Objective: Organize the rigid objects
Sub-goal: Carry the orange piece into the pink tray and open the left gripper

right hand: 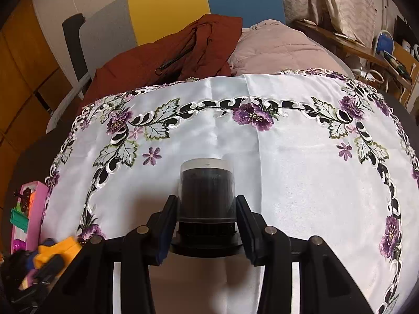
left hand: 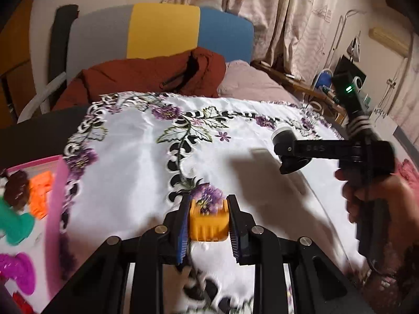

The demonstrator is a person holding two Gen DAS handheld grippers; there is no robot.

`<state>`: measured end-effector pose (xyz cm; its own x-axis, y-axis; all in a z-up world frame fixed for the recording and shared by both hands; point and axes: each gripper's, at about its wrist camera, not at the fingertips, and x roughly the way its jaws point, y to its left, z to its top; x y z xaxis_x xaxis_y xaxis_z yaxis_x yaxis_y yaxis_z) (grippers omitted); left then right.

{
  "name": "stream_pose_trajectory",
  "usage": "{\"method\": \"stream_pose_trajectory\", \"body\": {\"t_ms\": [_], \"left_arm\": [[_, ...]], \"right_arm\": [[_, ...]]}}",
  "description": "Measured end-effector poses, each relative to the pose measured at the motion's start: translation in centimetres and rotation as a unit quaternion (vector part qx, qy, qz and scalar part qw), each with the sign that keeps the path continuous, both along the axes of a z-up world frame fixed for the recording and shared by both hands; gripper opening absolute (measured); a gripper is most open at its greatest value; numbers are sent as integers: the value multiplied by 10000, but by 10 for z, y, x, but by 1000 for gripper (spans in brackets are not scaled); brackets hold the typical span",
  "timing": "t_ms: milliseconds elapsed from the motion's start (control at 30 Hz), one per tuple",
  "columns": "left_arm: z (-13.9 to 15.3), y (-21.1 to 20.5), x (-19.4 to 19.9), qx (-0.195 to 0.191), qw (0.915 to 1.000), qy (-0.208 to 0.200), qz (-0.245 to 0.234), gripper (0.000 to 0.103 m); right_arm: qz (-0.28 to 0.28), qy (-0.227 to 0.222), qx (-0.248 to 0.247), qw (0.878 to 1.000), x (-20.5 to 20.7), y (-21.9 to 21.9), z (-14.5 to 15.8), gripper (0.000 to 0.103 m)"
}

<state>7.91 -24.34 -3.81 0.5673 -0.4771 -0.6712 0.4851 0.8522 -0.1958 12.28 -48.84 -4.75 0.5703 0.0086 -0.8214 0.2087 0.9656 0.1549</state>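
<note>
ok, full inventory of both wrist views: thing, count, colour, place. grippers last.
toy piece: 1, yellow-orange, between the left fingers
canister: 1, dark with clear cover, between the right fingers
tablecloth: 1, white with purple flowers, over the table
box: 1, pink, left table edge
toys in box: several, orange, green, brown, magenta, red
jacket: 1, rust red, behind the table
chair: 1, grey, yellow, blue
curtain: beige, back right
left gripper: 1, black, shut on the piece
right gripper: 1, black, shut on the canister
</note>
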Motion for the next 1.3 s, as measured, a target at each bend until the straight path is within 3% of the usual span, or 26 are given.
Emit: {"method": "stream_pose_trajectory", "body": {"t_ms": [533, 667, 800, 1033, 1300], "left_arm": [[15, 143, -48, -103, 9940, -103, 1087, 26], [14, 183, -64, -154, 9906, -139, 1352, 32], [14, 214, -74, -121, 9864, -172, 1633, 26], [-4, 251, -80, -73, 9791, 48, 2034, 26], [-7, 250, -83, 4, 9799, 59, 1994, 26]], "right_arm": [[69, -14, -214, 9997, -1, 6, 0, 44], [43, -8, -254, 9997, -3, 7, 0, 44], [31, -11, -259, 9997, -4, 8, 0, 44], [56, 24, -348, 9994, -6, 14, -2, 44], [81, -17, -288, 9996, -11, 23, 0, 44]]}}
